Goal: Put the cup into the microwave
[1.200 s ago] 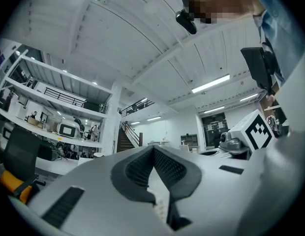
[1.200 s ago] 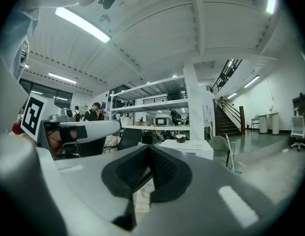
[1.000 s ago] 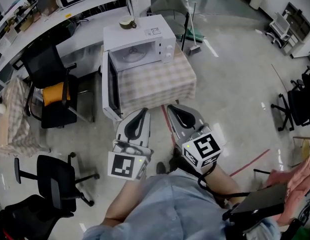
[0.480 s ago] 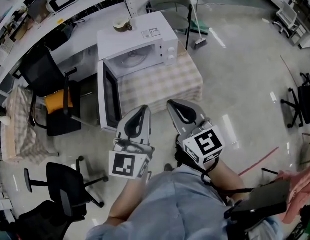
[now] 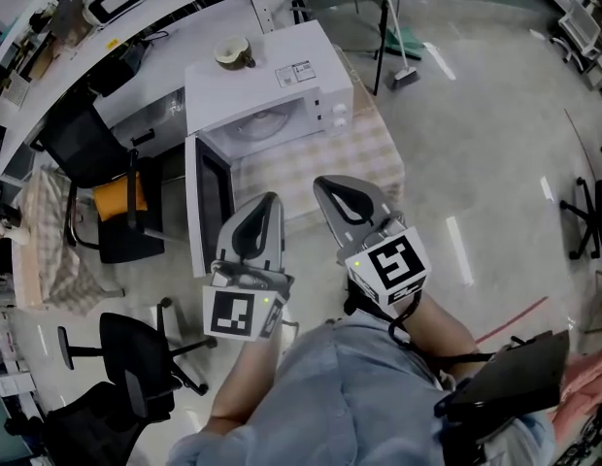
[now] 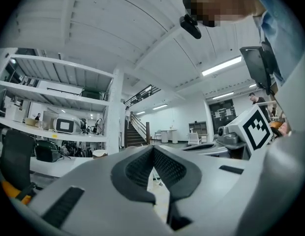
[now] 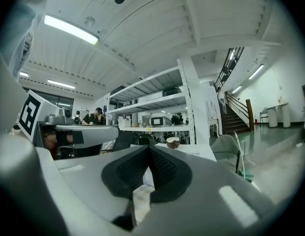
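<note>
The microwave has a smooth white casing with a slight sheen. A checked cloth covers the surface under it. The floor is polished and glossy. The left gripper and right gripper have matt grey plastic shells, and their fingers carry dark ribbed pads.

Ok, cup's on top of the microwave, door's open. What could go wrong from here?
The cup sits near the far left corner of the microwave top; a nudge could push it off.
The left gripper and right gripper are both shut, so reaching now would knock it, not grip it.
The open door juts toward the left gripper and could be bumped.
</note>
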`<state>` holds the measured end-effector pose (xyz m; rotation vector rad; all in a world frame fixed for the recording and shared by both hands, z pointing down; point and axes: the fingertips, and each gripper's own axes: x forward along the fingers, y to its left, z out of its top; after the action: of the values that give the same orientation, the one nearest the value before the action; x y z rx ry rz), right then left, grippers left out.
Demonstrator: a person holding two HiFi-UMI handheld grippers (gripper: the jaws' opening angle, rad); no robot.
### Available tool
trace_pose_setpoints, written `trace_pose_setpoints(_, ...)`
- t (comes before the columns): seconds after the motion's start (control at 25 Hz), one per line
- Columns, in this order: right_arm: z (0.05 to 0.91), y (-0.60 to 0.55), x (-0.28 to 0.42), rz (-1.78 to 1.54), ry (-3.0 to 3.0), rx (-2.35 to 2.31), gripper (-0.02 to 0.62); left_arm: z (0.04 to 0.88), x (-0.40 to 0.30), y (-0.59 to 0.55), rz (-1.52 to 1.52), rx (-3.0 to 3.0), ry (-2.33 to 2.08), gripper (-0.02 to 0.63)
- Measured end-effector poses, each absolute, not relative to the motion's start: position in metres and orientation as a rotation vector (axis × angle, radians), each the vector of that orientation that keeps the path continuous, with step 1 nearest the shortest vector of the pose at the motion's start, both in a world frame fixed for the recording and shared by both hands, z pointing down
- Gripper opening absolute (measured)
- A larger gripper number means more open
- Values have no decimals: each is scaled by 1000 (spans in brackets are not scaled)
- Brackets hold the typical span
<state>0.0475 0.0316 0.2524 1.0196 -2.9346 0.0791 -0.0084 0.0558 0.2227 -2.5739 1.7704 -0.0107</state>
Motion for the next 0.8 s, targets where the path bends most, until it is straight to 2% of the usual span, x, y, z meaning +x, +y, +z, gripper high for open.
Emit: trace_pose_setpoints(0.8,252,-64,63,140,-3040,869,2,217,16,-32,-134,-2448,1860,5)
